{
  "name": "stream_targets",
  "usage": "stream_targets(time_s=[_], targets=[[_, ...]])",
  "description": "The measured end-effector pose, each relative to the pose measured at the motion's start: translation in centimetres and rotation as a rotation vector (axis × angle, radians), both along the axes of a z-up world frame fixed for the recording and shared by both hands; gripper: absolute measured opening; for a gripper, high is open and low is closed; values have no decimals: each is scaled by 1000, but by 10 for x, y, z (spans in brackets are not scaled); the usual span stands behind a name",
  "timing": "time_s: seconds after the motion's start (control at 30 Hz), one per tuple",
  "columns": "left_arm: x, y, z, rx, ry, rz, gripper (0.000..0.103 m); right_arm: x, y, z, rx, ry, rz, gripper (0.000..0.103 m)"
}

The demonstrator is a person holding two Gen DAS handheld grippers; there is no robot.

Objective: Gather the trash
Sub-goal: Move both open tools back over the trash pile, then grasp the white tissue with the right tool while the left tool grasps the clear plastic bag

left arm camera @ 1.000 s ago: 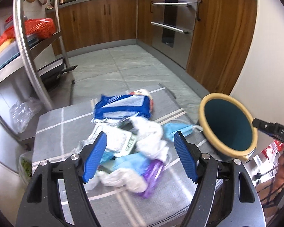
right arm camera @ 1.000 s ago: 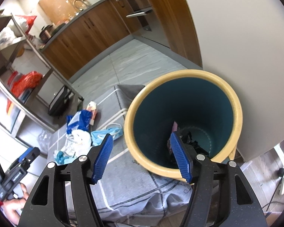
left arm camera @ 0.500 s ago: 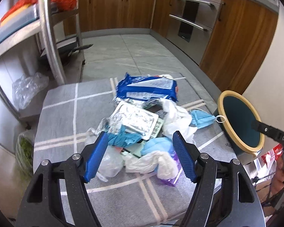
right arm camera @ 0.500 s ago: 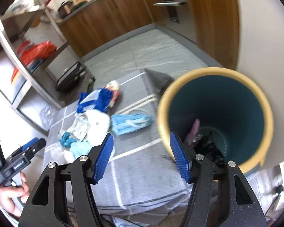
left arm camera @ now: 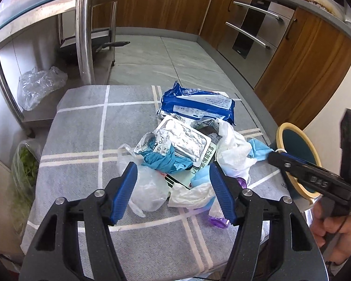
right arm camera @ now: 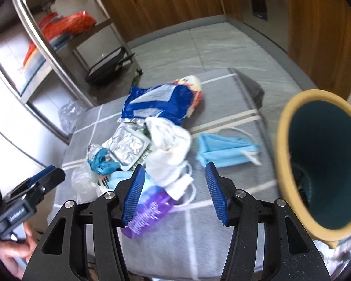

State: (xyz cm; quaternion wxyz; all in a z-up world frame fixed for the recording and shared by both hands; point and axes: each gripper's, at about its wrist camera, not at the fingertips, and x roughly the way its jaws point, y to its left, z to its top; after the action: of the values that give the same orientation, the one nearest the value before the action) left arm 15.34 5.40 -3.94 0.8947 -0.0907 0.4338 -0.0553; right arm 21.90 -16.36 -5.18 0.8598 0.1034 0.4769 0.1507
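Observation:
A pile of trash lies on the grey checked cloth (left arm camera: 86, 140): a blue wrapper pack (left arm camera: 196, 106) (right arm camera: 159, 101), a foil tray (left arm camera: 182, 140) (right arm camera: 128, 145), a teal glove (left arm camera: 163, 161), a clear plastic bag (left arm camera: 147, 189), white tissue (right arm camera: 168, 149), a purple wrapper (right arm camera: 147, 213) and a blue face mask (right arm camera: 224, 151). The teal bin with a yellow rim (right arm camera: 320, 175) (left arm camera: 297, 149) stands at the table's right edge. My left gripper (left arm camera: 173, 192) is open and empty above the pile's near side. My right gripper (right arm camera: 173, 192) is open and empty over the tissue and purple wrapper.
A steel shelf rack (left arm camera: 82, 23) stands to the left with plastic bags (left arm camera: 39, 89) beneath it. Wooden cabinets and an oven (left arm camera: 252, 30) line the back and right. Dark trash lies in the bin's bottom (right arm camera: 301, 187).
My right gripper has swung left from over the bin to the trash pile. My left gripper has moved closer in over the pile. Both stay open.

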Motion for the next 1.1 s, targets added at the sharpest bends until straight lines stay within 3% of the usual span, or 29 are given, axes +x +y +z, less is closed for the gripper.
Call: stream_targets(time_s=[0.17, 0.23, 0.3, 0.37, 0.43, 0.73, 1.1], targets=[[-1, 9, -4, -19, 6, 18, 63, 14, 17, -17, -34, 29, 10, 56], [0, 12, -6, -35, 14, 20, 63, 18, 22, -24, -49, 43, 10, 51], [1, 18, -9, -56, 23, 35, 63, 21, 24, -32, -60, 69, 16, 28], [3, 30, -12, -87, 38, 75, 63, 20, 26, -34, -50, 74, 27, 13], [2, 41, -13, -90, 41, 112, 63, 19, 28, -32, -45, 63, 36, 7], [3, 65, -32, -140, 87, 174, 63, 9, 18, 2, 21, -22, 19, 5], [19, 44, -76, -184, 197, 98, 49, -18, -2, 53, 75, -115, 12, 5]])
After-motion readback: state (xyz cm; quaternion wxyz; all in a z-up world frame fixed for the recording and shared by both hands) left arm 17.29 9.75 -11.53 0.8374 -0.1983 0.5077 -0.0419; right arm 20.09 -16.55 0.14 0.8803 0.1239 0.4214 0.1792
